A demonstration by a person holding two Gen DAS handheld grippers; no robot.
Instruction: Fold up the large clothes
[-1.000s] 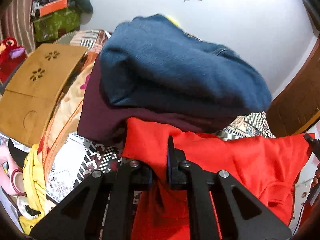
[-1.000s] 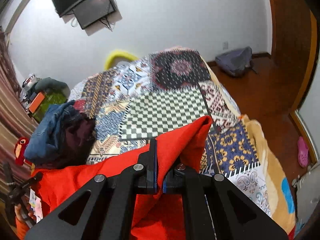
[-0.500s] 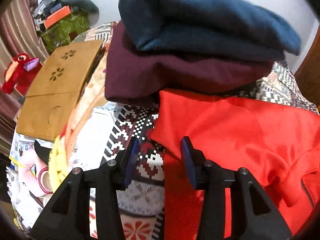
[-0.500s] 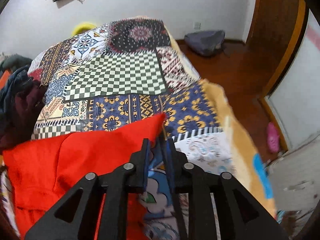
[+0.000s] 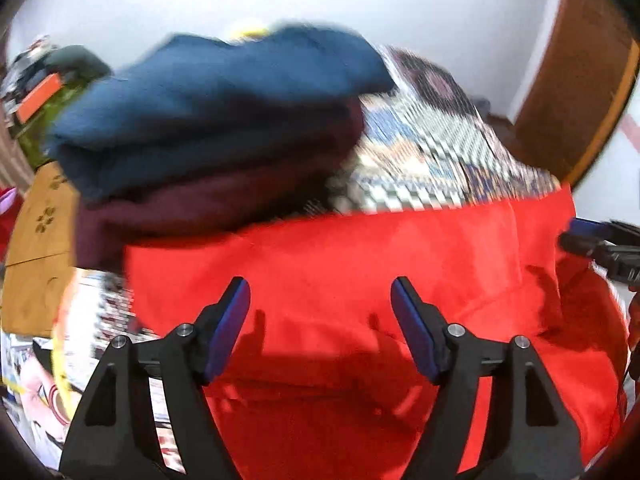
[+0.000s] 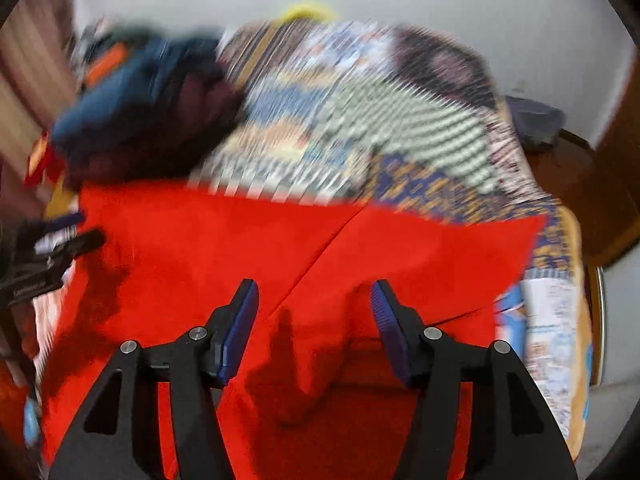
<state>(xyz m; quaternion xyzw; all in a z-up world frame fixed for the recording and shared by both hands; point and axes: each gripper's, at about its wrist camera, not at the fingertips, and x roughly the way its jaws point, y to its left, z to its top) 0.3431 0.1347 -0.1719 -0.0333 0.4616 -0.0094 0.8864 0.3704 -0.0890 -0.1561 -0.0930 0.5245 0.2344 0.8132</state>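
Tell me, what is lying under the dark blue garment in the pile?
Under the dark blue garment lies a maroon garment, folded, its edge sticking out below. The red garment lies in front. What the maroon one rests on is covered; the patchwork bedspread shows beside the pile.

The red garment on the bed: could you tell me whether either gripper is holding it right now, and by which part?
Neither. The left gripper and right gripper are both open above the red garment, with nothing between the fingers.

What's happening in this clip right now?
A person with two handheld grippers is folding clothes on a bed with a patchwork quilt. A red garment lies spread on it. The left gripper and the right gripper are open above the red fabric, holding nothing. A blue garment sits on a maroon one, stacked just behind.
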